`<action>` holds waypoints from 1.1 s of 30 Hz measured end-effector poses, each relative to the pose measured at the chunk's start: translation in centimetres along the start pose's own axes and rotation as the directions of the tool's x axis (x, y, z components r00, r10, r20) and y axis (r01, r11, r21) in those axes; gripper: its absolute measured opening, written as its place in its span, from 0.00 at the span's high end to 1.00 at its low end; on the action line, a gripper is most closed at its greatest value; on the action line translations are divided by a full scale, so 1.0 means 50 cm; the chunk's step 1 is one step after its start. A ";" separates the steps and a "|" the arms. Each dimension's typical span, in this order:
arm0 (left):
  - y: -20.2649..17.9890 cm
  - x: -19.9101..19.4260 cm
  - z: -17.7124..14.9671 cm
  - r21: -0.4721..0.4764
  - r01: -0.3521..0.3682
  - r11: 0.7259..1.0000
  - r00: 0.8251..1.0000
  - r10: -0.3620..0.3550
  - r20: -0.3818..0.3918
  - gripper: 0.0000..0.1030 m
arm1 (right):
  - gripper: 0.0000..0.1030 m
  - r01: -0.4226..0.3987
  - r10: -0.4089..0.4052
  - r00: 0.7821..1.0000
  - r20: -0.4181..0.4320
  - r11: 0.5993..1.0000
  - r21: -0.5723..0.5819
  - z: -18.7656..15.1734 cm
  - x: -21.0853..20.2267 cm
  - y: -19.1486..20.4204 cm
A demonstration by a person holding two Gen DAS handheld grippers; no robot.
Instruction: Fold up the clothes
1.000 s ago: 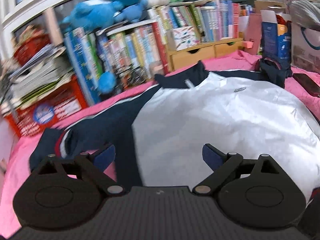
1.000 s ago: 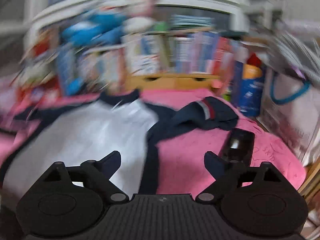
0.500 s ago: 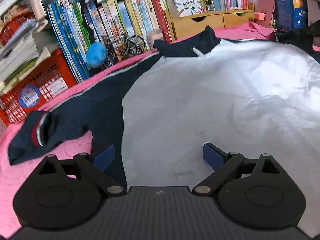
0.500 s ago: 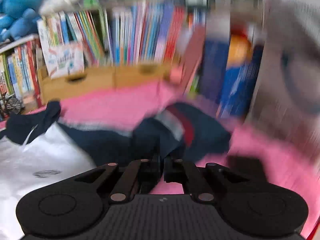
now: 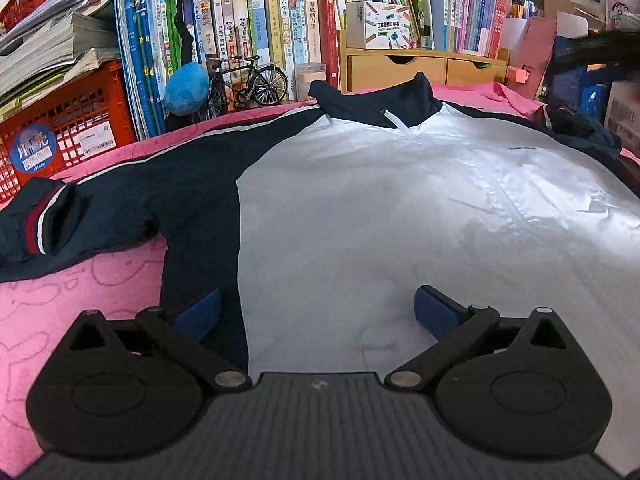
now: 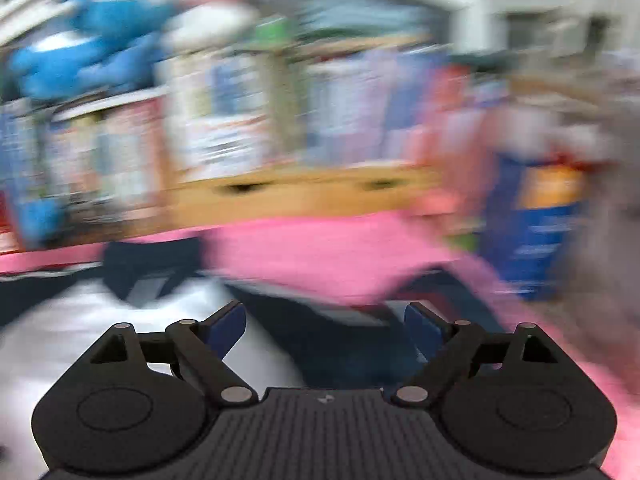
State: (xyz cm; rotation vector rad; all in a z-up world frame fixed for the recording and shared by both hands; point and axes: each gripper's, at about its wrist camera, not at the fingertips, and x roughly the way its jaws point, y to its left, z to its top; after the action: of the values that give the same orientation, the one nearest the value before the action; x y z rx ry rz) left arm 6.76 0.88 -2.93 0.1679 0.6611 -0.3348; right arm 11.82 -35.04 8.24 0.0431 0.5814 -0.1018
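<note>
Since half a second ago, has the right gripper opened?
Yes. The right gripper was pinched shut over the jacket's dark sleeve; now its jaws stand wide apart above it, and the wooden drawers sit higher in view.

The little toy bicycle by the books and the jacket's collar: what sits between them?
In the left wrist view, a small pale pink container stands between the toy bicycle and the jacket collar, against the books.

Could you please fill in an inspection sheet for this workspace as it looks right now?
Surface: pink blanket, wrinkled.
Job's things: navy-and-white jacket laid flat, front up, collar toward the books; one sleeve spread out sideways.
Clutter: toy bicycle, blue plush ball.
Grippers: left claw open over the hem; right claw open, view blurred.
Cables: nothing seen.
Surroundings: bookshelf, red crate, wooden drawers.
</note>
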 end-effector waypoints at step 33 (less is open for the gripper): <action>0.011 -0.001 0.009 -0.049 0.018 0.999 1.000 -0.019 -0.010 0.00 | 0.86 -0.315 0.283 0.939 -0.195 0.936 -0.159 0.016 0.332 0.474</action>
State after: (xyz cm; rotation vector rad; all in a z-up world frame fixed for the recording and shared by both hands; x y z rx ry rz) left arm 7.19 1.27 -2.53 0.1166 0.6811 -0.3354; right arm 28.61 -12.95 0.05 -0.0444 0.7464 0.2582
